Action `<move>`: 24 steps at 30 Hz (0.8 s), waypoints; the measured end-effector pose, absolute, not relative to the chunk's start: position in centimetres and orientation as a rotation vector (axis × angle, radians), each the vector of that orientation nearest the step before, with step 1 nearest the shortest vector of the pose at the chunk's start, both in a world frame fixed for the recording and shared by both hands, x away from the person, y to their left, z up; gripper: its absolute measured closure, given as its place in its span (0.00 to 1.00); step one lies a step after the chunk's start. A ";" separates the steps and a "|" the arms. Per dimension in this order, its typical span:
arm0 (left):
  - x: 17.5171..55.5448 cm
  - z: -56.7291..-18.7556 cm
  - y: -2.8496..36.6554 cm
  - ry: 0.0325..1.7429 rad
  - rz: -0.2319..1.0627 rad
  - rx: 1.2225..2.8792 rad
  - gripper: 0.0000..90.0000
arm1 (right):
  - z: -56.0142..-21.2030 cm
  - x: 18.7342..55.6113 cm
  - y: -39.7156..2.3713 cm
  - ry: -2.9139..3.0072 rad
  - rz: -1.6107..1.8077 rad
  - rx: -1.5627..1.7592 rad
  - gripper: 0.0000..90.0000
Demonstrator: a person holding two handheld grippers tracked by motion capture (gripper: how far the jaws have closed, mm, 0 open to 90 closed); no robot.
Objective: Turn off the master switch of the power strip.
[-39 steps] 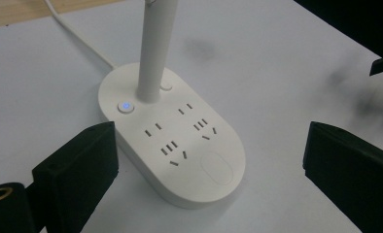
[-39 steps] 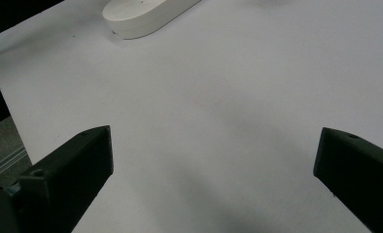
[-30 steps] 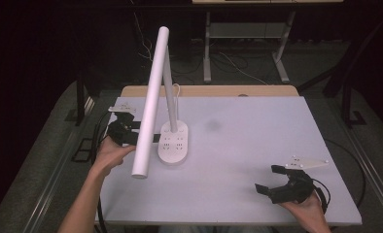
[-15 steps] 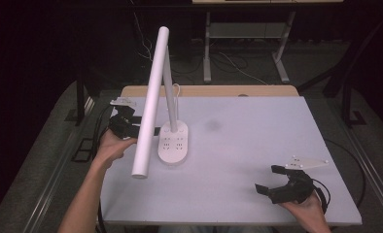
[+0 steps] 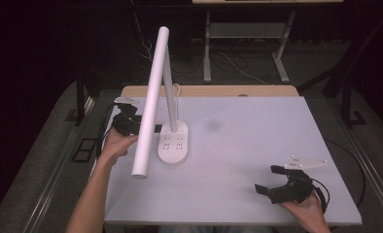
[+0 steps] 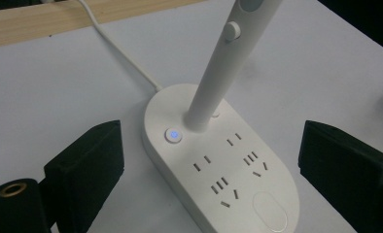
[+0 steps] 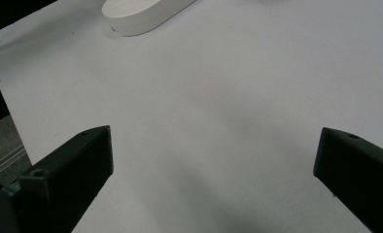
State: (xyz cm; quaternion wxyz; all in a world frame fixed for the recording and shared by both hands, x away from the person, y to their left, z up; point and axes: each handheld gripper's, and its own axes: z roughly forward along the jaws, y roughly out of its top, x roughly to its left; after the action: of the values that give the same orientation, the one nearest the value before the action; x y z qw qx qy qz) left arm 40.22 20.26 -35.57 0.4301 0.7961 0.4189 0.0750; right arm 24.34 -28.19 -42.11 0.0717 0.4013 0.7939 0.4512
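A white desk lamp stands on an oval base (image 5: 174,143) with sockets, left of the table's middle. Its long tube head (image 5: 150,102) slants toward the near side. My left gripper (image 5: 153,127) is at the base's left end, open and partly hidden behind the tube. In the left gripper view the base (image 6: 238,189) lies between the spread jaws of that gripper (image 6: 214,165), with a small button lit blue (image 6: 173,135) beside the lamp stem (image 6: 218,63). My right gripper (image 5: 268,178) rests open near the front right corner. Between the wide jaws of this gripper (image 7: 214,165) is bare table.
The white table top (image 5: 257,131) has a wooden strip (image 5: 209,91) along its far edge. A white cord (image 6: 121,58) runs from the base toward that edge. The base's end (image 7: 141,12) lies far ahead in the right gripper view. Dark floor and metal frames surround the table.
My left gripper has shifted slightly away from the person, along the table's left side beside the lamp base. The right gripper has not moved.
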 end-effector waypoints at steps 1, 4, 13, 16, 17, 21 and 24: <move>40.3 -35.6 20.2 1.050 0.189 1.980 0.10 | -42.1 24.3 -28.2 2.387 1.357 1.205 0.00; 40.5 -35.8 20.2 1.054 0.184 1.975 0.10 | -42.1 24.3 -28.3 2.384 1.357 1.209 0.00; 41.1 -36.4 20.1 1.068 0.190 1.965 0.11 | -42.1 24.3 -28.3 2.386 1.355 1.208 0.00; 41.2 -36.6 20.0 1.085 0.190 1.946 0.11 | -42.1 24.3 -28.3 2.387 1.352 1.210 0.00; 41.2 -36.6 20.0 1.091 0.189 1.945 0.11 | -42.1 24.3 -28.3 2.387 1.352 1.210 0.00; 41.5 -37.0 20.0 1.104 0.183 1.928 0.12 | -42.1 24.4 -28.3 2.389 1.347 1.210 0.00; 41.7 -37.1 20.0 1.112 0.185 1.919 0.14 | -42.1 24.4 -28.3 2.389 1.344 1.214 0.00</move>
State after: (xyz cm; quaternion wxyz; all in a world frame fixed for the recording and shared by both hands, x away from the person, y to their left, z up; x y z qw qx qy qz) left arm 41.67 20.03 -37.12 0.4422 0.7735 0.4480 0.0745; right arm 24.39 -28.30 -42.14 0.0717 0.4038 0.7948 0.4473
